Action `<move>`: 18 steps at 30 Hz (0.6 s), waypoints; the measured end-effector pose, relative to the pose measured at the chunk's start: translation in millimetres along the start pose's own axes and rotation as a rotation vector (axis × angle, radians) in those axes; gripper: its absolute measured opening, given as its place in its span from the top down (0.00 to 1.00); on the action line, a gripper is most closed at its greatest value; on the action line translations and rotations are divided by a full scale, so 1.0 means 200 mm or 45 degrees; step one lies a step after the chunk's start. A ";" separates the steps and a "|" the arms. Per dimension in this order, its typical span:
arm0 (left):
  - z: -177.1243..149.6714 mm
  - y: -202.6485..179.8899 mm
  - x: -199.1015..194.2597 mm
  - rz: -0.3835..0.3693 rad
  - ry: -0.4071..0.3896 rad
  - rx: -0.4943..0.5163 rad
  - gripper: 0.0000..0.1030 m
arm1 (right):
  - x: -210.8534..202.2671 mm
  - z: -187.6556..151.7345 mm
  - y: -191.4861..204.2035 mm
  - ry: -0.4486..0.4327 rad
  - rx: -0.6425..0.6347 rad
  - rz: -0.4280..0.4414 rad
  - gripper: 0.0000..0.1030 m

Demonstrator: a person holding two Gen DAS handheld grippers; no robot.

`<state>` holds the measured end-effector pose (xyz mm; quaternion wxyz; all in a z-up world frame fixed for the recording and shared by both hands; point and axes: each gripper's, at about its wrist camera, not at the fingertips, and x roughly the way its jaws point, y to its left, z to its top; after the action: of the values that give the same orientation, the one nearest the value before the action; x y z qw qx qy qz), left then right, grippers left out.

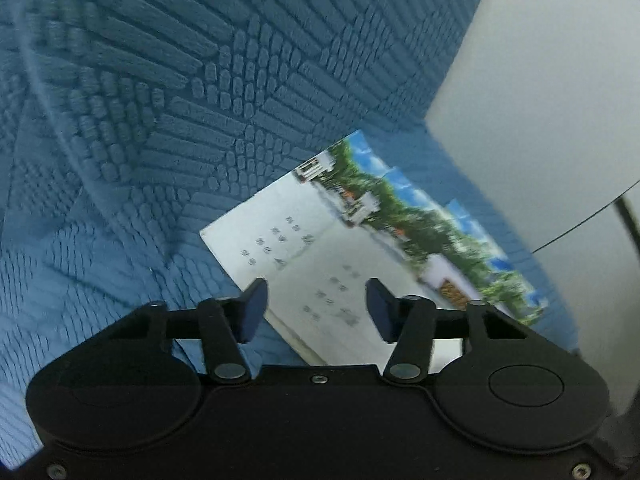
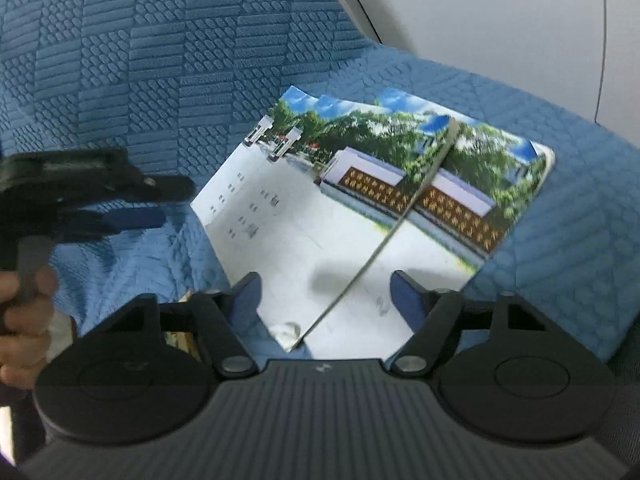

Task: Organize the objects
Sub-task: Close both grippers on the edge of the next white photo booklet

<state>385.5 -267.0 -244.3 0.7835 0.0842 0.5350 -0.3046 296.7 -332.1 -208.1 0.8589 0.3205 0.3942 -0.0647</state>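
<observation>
Several glossy booklets (image 2: 320, 224) printed with a building, trees and blue sky lie overlapped on a blue quilted cushion (image 2: 560, 240). One booklet's thin edge (image 2: 404, 216) sticks up and runs between the fingers of my right gripper (image 2: 326, 284), which is open; its pads touch nothing. My left gripper (image 1: 316, 292) hovers open over the near white part of the booklets (image 1: 320, 240), nothing pinched. In the right wrist view the left gripper (image 2: 160, 200) sits side-on just left of the booklets' left corner, held by a hand (image 2: 24, 320).
The quilted blue backrest (image 1: 200, 80) rises behind the booklets. A white panel (image 1: 540, 80) stands at the right, with a thin dark cable (image 1: 580, 224) across it. A small clear blob (image 2: 286, 332) lies at the booklets' near corner.
</observation>
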 end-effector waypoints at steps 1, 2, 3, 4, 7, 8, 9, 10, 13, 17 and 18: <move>0.01 0.00 0.03 0.016 0.011 0.019 0.57 | 0.00 0.00 0.00 -0.003 -0.006 -0.003 0.39; 0.01 0.01 0.06 0.029 0.016 0.042 0.57 | 0.01 0.01 0.00 -0.003 -0.015 -0.005 0.40; 0.01 0.01 0.08 0.045 0.022 0.061 0.57 | 0.01 0.01 0.00 -0.002 -0.021 -0.002 0.42; 0.02 0.02 0.11 0.055 0.033 0.065 0.58 | 0.01 0.01 0.00 -0.003 -0.024 0.002 0.43; 0.04 0.06 0.18 0.062 0.068 0.059 0.58 | 0.01 0.02 -0.01 -0.006 -0.006 0.017 0.45; 0.04 0.07 0.19 0.064 0.079 0.037 0.58 | 0.01 0.02 -0.02 -0.005 0.005 0.022 0.45; 0.05 0.09 0.20 0.055 0.091 0.018 0.58 | 0.01 0.03 -0.03 0.000 0.019 0.032 0.46; 0.06 0.10 0.22 0.040 0.109 0.002 0.59 | 0.01 0.04 -0.04 0.003 0.040 0.044 0.46; 0.07 0.14 0.27 0.004 0.148 -0.040 0.59 | 0.02 0.06 -0.08 0.006 0.097 0.069 0.46; 0.09 0.17 0.28 -0.043 0.145 -0.081 0.59 | 0.02 0.06 -0.10 0.002 0.104 0.084 0.47; 0.10 0.17 0.28 -0.052 0.148 -0.098 0.59 | 0.02 0.06 -0.11 0.004 0.119 0.094 0.47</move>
<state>434.4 -270.1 -292.6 0.7472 0.0608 0.5926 -0.2945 299.7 -356.4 -216.0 0.8442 0.3747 0.3800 -0.0506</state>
